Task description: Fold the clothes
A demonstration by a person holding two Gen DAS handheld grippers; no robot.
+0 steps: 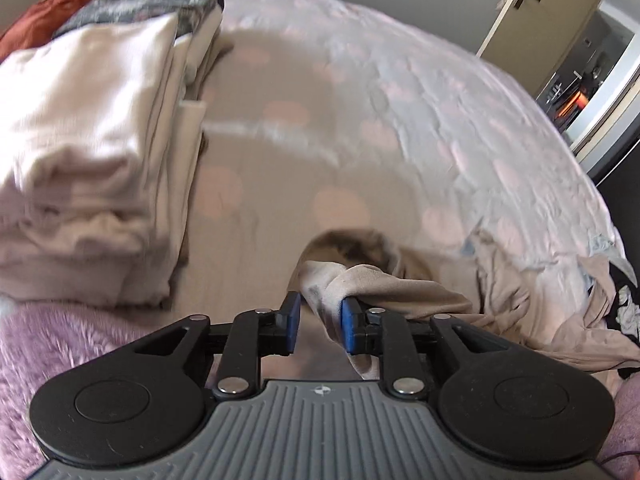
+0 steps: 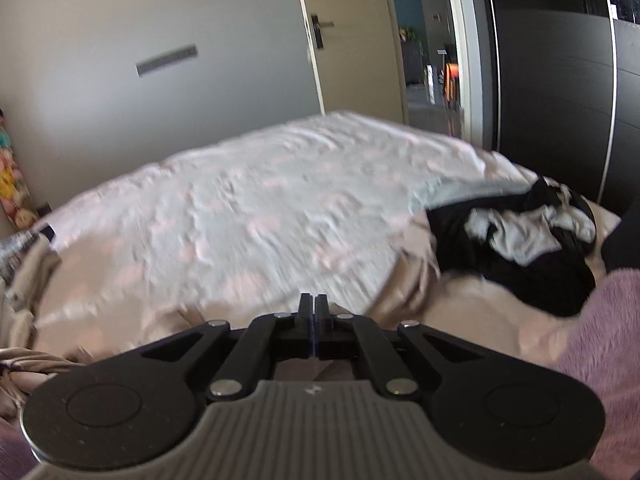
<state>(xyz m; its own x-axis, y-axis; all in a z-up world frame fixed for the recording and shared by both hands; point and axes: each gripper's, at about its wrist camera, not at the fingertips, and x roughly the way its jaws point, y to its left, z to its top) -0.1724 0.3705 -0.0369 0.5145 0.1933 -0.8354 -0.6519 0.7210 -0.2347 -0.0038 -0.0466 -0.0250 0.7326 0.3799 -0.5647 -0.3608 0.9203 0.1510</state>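
The left gripper hangs over the bed with its blue pads parted. A bunched corner of a beige garment lies between them, draped against the right pad, while the left pad stands clear of the cloth, so it reads as released rather than clamped. No earlier picture backs any motion, so I say only that the cloth is loose in the gap.

The garment lies at about five o'clock in the left wrist view, on the near edge of the bed. Its long axis runs from the gripper out toward three o'clock, ending in a crumpled heap, with the gathered corner pointing at nine o'clock. I judge it is being dragged toward open bed for spreading.

A stack of folded clothes sits at ten o'clock, kept apart as finished work, probably.

The right gripper is clenched with nothing visible between its fingers. A black-and-white pile waits at three o'clock.
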